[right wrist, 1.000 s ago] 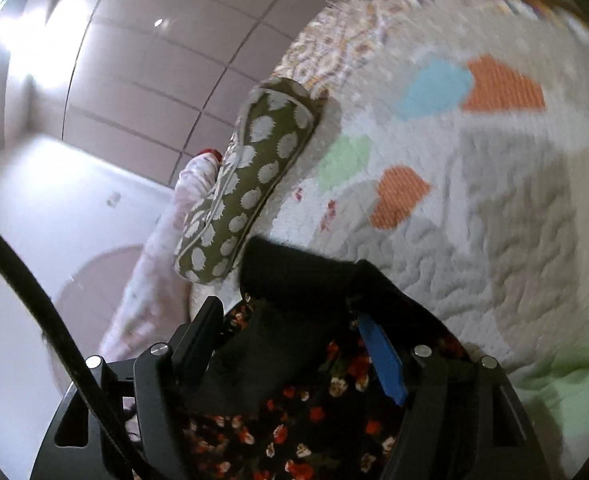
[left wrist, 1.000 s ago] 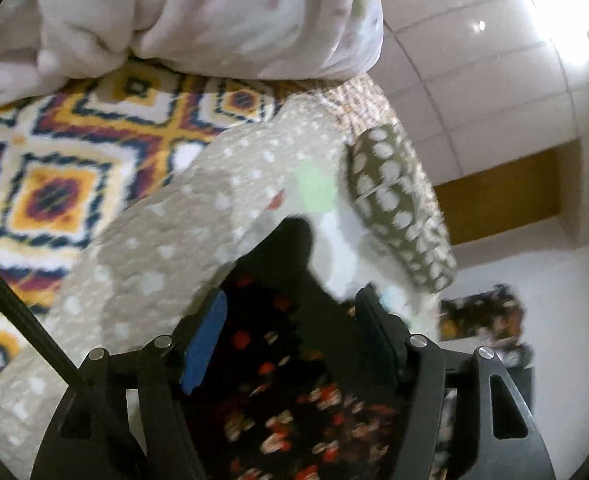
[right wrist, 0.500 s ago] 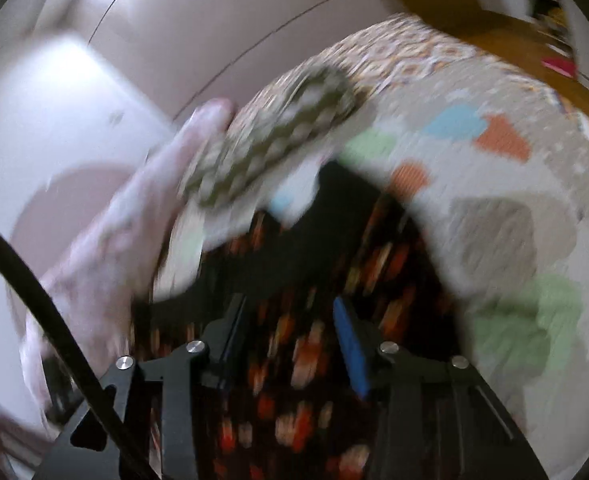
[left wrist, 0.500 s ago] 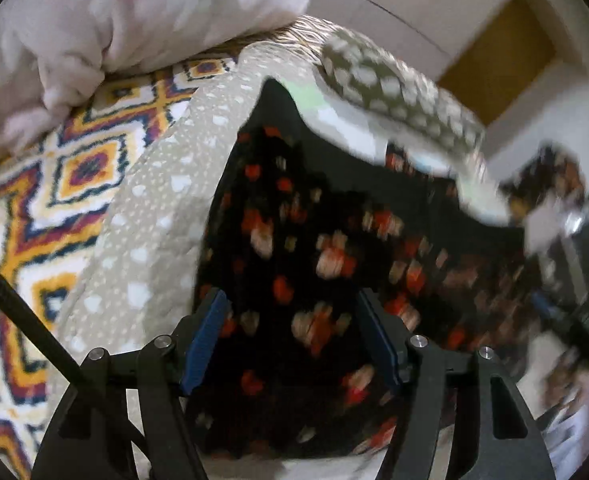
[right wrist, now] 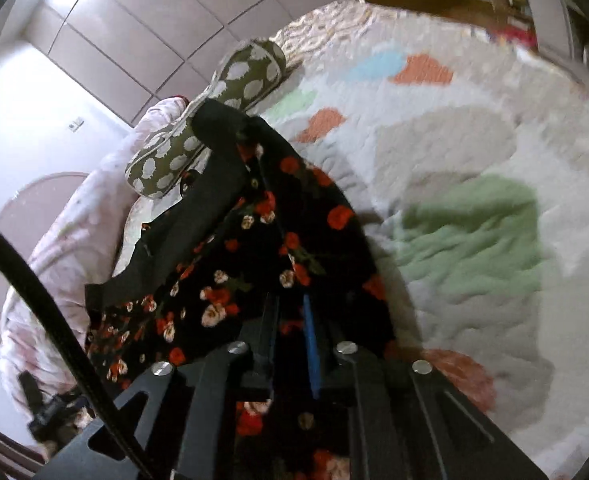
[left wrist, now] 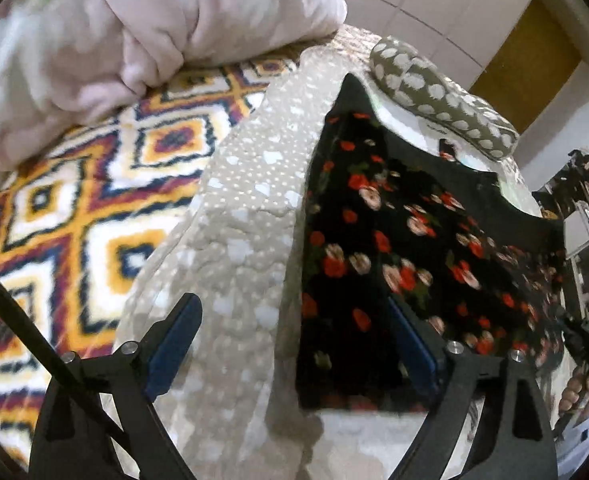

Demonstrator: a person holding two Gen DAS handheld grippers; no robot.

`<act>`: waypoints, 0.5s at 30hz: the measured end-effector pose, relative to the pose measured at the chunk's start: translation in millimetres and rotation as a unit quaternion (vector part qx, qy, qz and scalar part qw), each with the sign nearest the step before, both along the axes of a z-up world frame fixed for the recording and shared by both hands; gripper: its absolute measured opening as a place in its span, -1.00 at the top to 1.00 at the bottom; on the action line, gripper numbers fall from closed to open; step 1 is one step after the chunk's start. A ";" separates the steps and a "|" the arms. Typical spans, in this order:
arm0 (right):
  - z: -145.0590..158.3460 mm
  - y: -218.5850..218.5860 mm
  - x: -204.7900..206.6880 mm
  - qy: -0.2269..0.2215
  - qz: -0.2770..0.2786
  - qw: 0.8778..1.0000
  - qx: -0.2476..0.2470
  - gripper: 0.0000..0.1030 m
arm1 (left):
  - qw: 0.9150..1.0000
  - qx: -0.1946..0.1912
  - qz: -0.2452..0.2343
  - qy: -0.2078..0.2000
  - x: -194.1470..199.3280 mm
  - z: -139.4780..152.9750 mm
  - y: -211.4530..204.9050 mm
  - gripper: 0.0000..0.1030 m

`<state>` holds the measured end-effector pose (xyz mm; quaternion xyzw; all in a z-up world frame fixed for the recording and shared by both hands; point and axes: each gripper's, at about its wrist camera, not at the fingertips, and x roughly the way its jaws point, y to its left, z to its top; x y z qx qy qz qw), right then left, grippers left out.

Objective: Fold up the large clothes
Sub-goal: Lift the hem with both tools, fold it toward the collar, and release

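Fabric of the floral garment (left wrist: 394, 248) looks thin, floppy; corners are best pinched. Right gripper (right wrist: 290, 320) is clamped on it, left gripper (left wrist: 294, 344) is spread.

Thin matt black floral cloth garment (left wrist: 394, 240), quilted beige bedspread (left wrist: 246, 240) with puckered stitching; woolly geometric blanket (left wrist: 74, 200), soft fleecy pink duvet (left wrist: 134, 20); glossy wall tiles (right wrist: 134, 40); matt black plastic left gripper (left wrist: 294, 344), smooth blue pads (left wrist: 170, 344)

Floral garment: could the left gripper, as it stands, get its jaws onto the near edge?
Probably yes. The left gripper has its jaws wide open, one finger already over the floral garment, which lies flat on the quilt with nothing between.
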<state>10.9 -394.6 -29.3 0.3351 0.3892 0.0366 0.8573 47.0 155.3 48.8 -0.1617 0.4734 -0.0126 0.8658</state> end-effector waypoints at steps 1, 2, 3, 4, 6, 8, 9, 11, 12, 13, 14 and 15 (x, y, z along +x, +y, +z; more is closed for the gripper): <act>6.1 0.9 -6.5 -0.005 -0.005 1.000 -0.008 0.47 | 1.000 0.000 -0.003 -0.005 -7.5 5.3 -3.6 -0.76; 14.5 4.2 -14.8 -0.016 -0.006 1.000 -0.018 0.38 | 1.000 0.001 -0.006 -0.009 -13.2 8.7 -6.9 -0.76; 22.9 10.0 -22.1 -0.025 0.000 0.999 -0.029 0.38 | 1.000 0.004 -0.010 -0.015 -21.3 12.6 -11.2 -0.76; 30.1 18.1 -27.0 -0.034 0.007 0.999 -0.041 0.38 | 1.000 0.009 -0.016 -0.023 -32.4 16.6 -18.2 -0.76; 43.5 37.9 -35.8 -0.054 0.029 0.997 -0.054 0.38 | 0.999 0.019 -0.025 -0.032 -44.5 20.0 -31.2 -0.76; 54.2 64.9 -41.6 -0.075 0.062 0.994 -0.052 0.38 | 0.998 0.033 -0.031 -0.042 -57.9 18.8 -47.5 -0.76; 56.2 74.4 -42.1 -0.080 0.073 0.993 -0.051 0.38 | 0.998 0.036 -0.038 -0.045 -66.2 14.9 -56.4 -0.76; 59.8 101.5 -40.9 -0.095 0.111 0.988 -0.044 0.38 | 0.997 0.043 -0.043 -0.046 -74.2 5.0 -70.4 -0.76; 60.0 115.4 -36.4 -0.100 0.127 0.986 -0.040 0.38 | 0.997 0.049 -0.042 -0.042 -77.1 -2.2 -75.9 -0.76; 58.9 127.8 -33.4 -0.102 0.140 0.984 -0.035 0.38 | 0.997 0.051 -0.041 -0.037 -77.6 -8.6 -80.8 -0.76; 55.0 141.9 -27.5 -0.101 0.156 0.982 -0.019 0.38 | 0.997 0.051 -0.043 -0.029 -78.2 -17.8 -85.5 -0.76; 51.2 148.5 -22.5 -0.096 0.165 0.982 -0.005 0.38 | 0.998 0.048 -0.042 -0.019 -78.5 -26.9 -88.0 -0.76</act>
